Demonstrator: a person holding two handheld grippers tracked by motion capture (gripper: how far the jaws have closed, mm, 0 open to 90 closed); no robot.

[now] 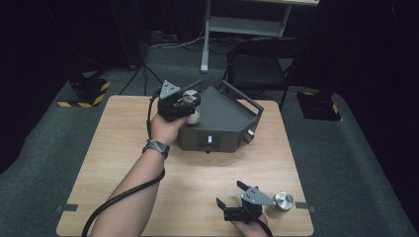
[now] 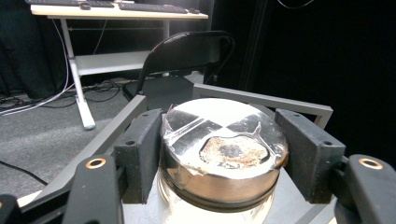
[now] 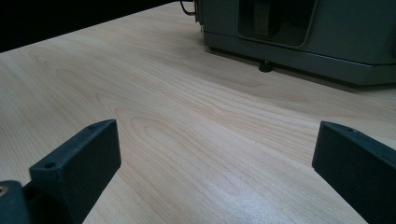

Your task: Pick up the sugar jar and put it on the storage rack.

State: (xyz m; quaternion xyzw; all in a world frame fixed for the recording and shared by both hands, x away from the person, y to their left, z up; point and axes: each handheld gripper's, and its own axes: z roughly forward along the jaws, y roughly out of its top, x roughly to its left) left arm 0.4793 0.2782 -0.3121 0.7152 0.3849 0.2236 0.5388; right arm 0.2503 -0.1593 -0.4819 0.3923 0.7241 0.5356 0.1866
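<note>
At upper centre, the left gripper [image 1: 184, 101] has its jaws clamped on a glass jar [image 2: 219, 154]; the right gripper [image 1: 228, 193], lower right, has its jaws wide apart, empty.

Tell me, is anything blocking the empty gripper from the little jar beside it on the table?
Nothing visible does. In the high view the right gripper sits with jaws open, pointing away from the jar, which stands just to its right on the bare wooden table. The hand would have to turn toward it.
</note>
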